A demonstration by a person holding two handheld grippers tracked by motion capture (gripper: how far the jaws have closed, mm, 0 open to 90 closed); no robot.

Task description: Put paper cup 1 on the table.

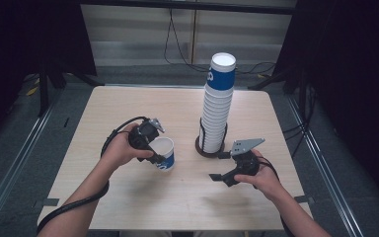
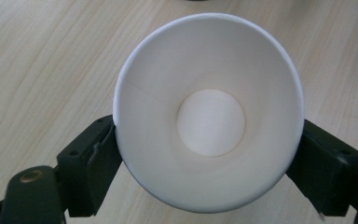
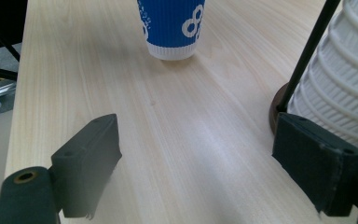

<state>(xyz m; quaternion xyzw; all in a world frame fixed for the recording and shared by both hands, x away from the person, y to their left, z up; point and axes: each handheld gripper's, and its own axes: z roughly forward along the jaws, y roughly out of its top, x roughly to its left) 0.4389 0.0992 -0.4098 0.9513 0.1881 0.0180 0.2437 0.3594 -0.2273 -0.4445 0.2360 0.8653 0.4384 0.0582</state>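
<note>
Two black jaws of the left gripper (image 2: pixel 205 154) sit against opposite sides of the single blue-and-white paper cup (image 2: pixel 209 112), clamped just under its rim, so the cup is held between them with its mouth open to the camera. In the high view the cup (image 1: pixel 163 153) stands upright on the pale wooden table (image 1: pixel 128 207), left of centre and nearer the front edge than the far one. Thin paper wall is the weak point: too hard a squeeze could buckle the rim, while a light hold at that height might let the cup slip or tip as it is carried.

The right gripper (image 1: pixel 223 166) has its jaws spread wide with nothing between them, one jaw just beside the tall stack of ribbed white paper cups (image 1: pixel 215 116). A careless sweep there could knock the stack, which rises from a dark round base (image 1: pixel 203 148) right of the table's centre and looks top-heavy under its blue cup.
</note>
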